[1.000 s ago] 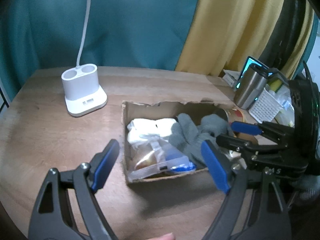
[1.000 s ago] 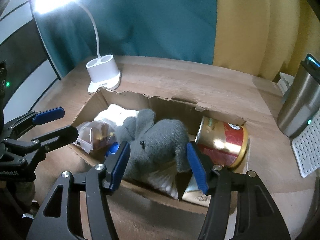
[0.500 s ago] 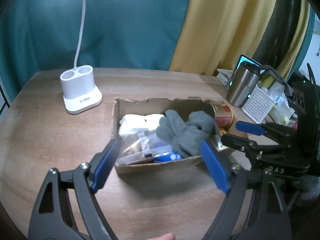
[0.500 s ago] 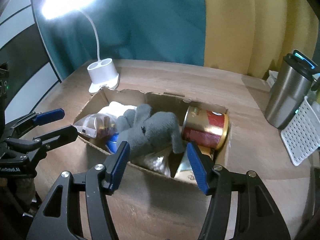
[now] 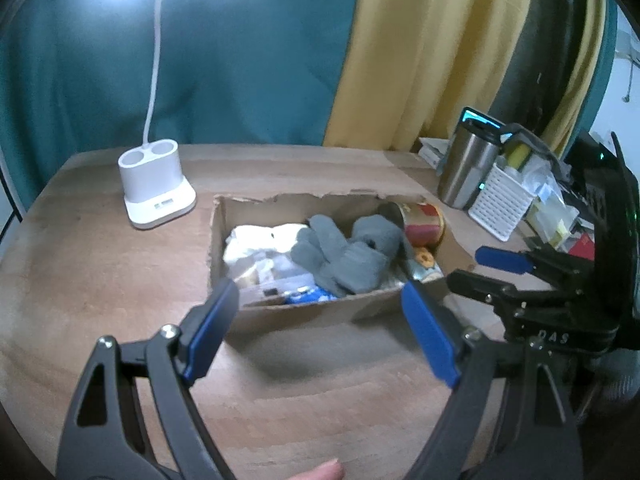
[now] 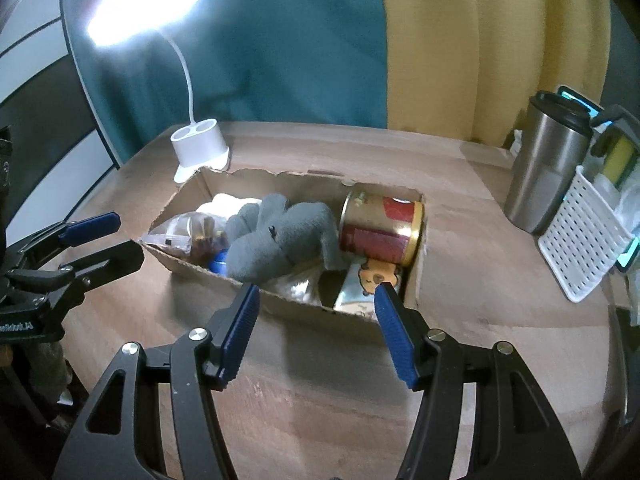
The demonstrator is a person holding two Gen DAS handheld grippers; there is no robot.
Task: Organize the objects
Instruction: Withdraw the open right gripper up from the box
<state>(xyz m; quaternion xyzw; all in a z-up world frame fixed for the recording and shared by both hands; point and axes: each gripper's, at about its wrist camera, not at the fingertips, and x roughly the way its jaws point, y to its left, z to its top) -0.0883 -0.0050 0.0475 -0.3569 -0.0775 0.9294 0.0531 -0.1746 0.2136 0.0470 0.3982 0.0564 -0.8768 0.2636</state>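
Observation:
A torn cardboard box (image 5: pixel 312 312) (image 6: pixel 308 308) sits in the middle of the wooden table. Inside lie a grey plush toy (image 5: pixel 352 252) (image 6: pixel 276 240), a red and gold can (image 5: pixel 424 222) (image 6: pixel 380 228) on its side, white cloth (image 5: pixel 256 240), a clear snack bag (image 6: pixel 188 236) and a printed packet (image 6: pixel 360 288). My left gripper (image 5: pixel 320 316) hangs open in front of the box, nothing between its blue pads. My right gripper (image 6: pixel 316 320) (image 5: pixel 468 268) is open too, just short of the box's near wall and empty.
A white lamp base (image 5: pixel 156 188) (image 6: pixel 200 152) with a lit head stands behind the box on the left. A steel tumbler (image 5: pixel 468 168) (image 6: pixel 548 168) and a white perforated basket (image 5: pixel 500 204) (image 6: pixel 584 240) crowd the right side. Teal and yellow curtains back the table.
Both grippers have drawn back from the box and risen a little, so the box looks smaller and farther. The contents lie as before. Neither gripper's opening has visibly altered.

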